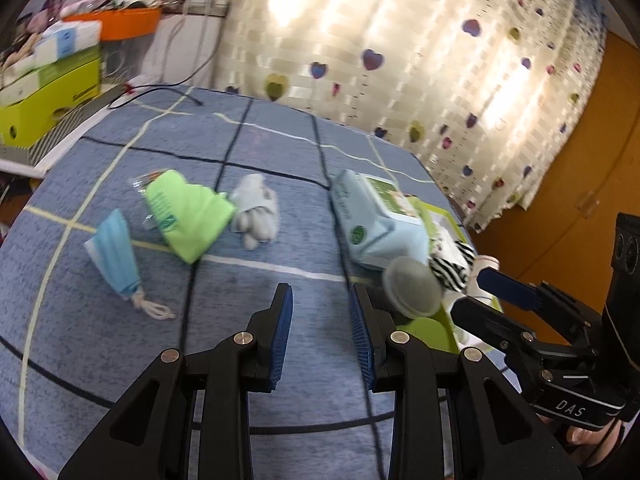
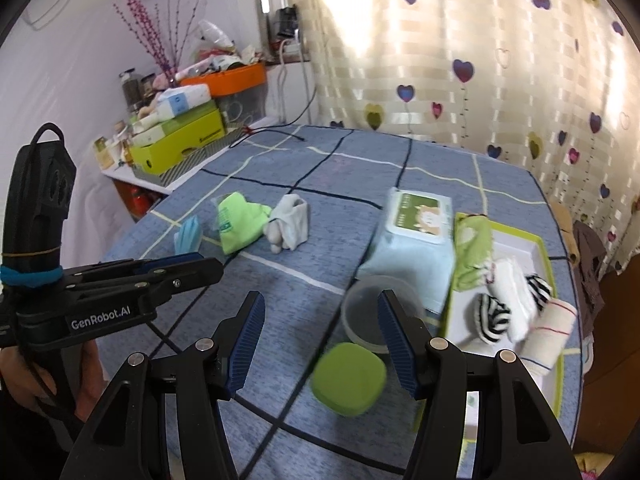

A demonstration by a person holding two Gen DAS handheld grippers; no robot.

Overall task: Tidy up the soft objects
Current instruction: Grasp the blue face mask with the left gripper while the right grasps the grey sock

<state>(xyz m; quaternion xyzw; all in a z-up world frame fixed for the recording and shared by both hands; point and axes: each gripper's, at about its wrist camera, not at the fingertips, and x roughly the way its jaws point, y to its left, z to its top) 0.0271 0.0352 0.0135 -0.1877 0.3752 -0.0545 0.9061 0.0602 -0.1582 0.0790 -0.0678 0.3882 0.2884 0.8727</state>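
Only our right wrist view shows the green pad (image 2: 349,378) between the right gripper (image 2: 322,344)'s spread fingers. Our left gripper (image 1: 320,334)'s fingers stand apart, empty, and only that view shows the mask (image 1: 114,254)'s loops.

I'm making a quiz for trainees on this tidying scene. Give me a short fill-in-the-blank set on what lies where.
1. The striped socks lie in the ____.
2. Beside the grey glove lies a folded cloth coloured ____.
3. The blue face mask lies on the checked ____.
4. Nothing is between the pads of the left gripper, whose jaws stand ____.

Missing words: tray; green; tablecloth; open
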